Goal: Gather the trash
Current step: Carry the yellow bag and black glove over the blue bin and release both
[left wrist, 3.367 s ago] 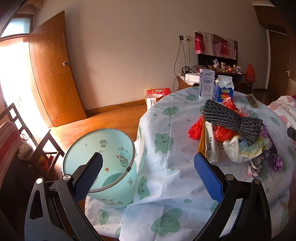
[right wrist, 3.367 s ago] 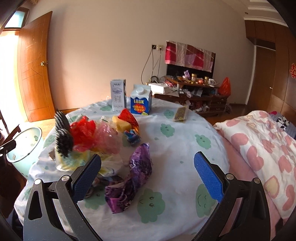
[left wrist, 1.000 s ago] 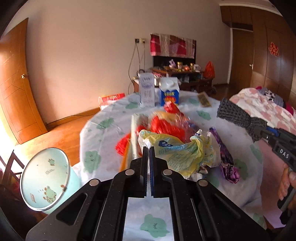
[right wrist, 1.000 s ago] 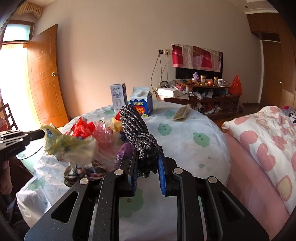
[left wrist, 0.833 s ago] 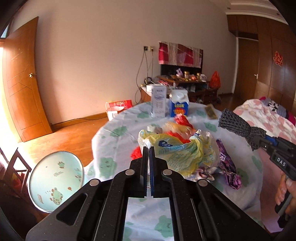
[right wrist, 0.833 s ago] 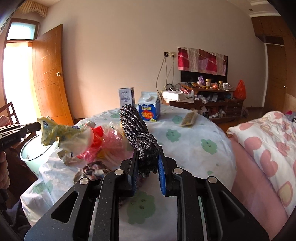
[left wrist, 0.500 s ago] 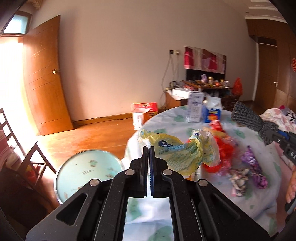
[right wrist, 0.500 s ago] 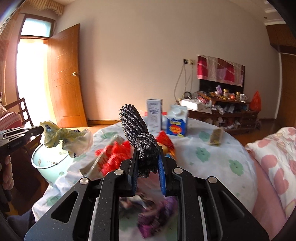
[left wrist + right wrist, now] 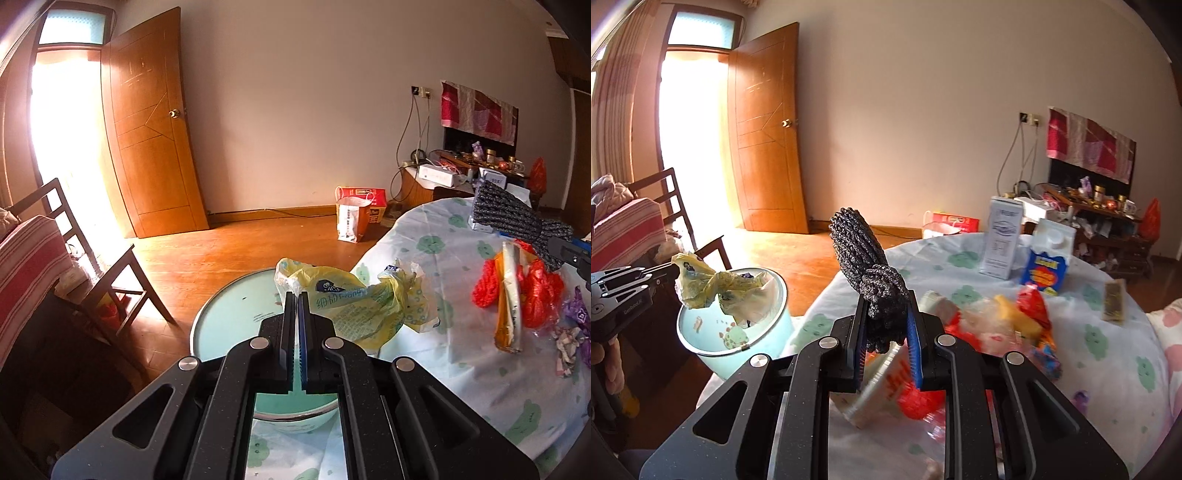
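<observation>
Left gripper [image 9: 296,295]: it is clamped tight on one corner of the yellow bag [image 9: 354,299].
Yellow bag: it is held up in the air over the open bin [image 9: 733,317]; most of it hangs out to one side, toward the table [image 9: 436,258].
Right gripper [image 9: 888,328]: it is squeezed on the grey scrubber [image 9: 866,258], which sticks up from between the jaws.
Bin: it is seen on the floor just beside the table edge, with its mouth open and tipped a little.
Trash left: a red bag [image 9: 539,291], a long packet [image 9: 509,299] and purple wrappers [image 9: 578,314] are seen lying on the table.
Risk one: the yellow bag may be dropped on the bin's rim or on the tablecloth, because it is light and floppy and not all of it is over the mouth.
Risk two: the thin plastic may be kept stuck to the pads when the jaws are opened, so it may not fall.
Risk three: the bin may be bumped and knocked over if the gripper is brought down too low.
Risk four: the scrubber may be let go too soon, since it is not over the bin yet.
</observation>
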`<control>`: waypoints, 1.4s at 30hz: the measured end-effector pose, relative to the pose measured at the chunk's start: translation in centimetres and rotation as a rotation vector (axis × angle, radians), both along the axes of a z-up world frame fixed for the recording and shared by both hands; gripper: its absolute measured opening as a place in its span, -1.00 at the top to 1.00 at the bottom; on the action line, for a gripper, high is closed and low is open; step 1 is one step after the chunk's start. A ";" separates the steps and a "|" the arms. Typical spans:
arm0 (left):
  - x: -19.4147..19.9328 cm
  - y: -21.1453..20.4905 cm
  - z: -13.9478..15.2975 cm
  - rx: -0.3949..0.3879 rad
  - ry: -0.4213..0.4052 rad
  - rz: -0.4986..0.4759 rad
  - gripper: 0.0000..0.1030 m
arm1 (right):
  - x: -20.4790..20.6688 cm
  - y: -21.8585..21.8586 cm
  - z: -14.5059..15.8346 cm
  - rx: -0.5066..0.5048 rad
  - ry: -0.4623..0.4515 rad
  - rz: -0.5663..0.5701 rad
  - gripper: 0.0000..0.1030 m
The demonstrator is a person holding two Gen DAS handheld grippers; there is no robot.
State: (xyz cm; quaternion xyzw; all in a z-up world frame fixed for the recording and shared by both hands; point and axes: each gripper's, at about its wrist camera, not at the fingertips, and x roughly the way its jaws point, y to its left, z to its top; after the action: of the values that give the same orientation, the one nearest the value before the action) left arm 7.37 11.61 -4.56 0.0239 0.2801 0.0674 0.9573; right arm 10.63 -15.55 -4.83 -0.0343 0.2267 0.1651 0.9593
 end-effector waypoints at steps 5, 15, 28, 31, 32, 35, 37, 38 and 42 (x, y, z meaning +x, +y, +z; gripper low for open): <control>0.4 2.1 -0.8 0.012 0.020 0.061 0.98 | 1.5 3.0 -0.7 -0.016 0.016 0.055 0.62; 0.5 5.4 -2.2 0.040 0.044 0.146 0.98 | 3.5 7.9 -2.2 -0.043 0.042 0.146 0.62; 0.8 7.7 -3.5 0.055 0.085 0.203 0.98 | 5.1 11.7 -3.1 -0.077 0.064 0.203 0.62; 0.8 8.1 -3.6 0.060 0.089 0.213 0.98 | 5.4 12.6 -3.3 -0.088 0.070 0.214 0.62; 0.8 8.2 -3.6 0.058 0.091 0.216 0.98 | 5.5 12.7 -3.3 -0.091 0.072 0.218 0.62; 0.8 8.5 -3.7 0.063 0.095 0.226 0.98 | 5.6 13.2 -3.6 -0.100 0.077 0.225 0.62; 0.8 8.5 -3.7 0.060 0.099 0.229 0.98 | 5.7 13.4 -3.8 -0.103 0.080 0.231 0.62; 0.8 8.6 -3.7 0.061 0.099 0.230 0.98 | 5.7 13.5 -3.8 -0.106 0.080 0.233 0.62; 0.9 8.6 -3.8 0.061 0.103 0.229 0.98 | 5.6 13.8 -4.1 -0.118 0.086 0.240 0.62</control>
State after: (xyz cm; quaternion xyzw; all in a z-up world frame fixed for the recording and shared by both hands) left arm 8.22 20.21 -8.40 0.0242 0.3276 0.1835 0.9265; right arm 16.20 -1.71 -8.98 -0.1102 0.2712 0.2667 0.9182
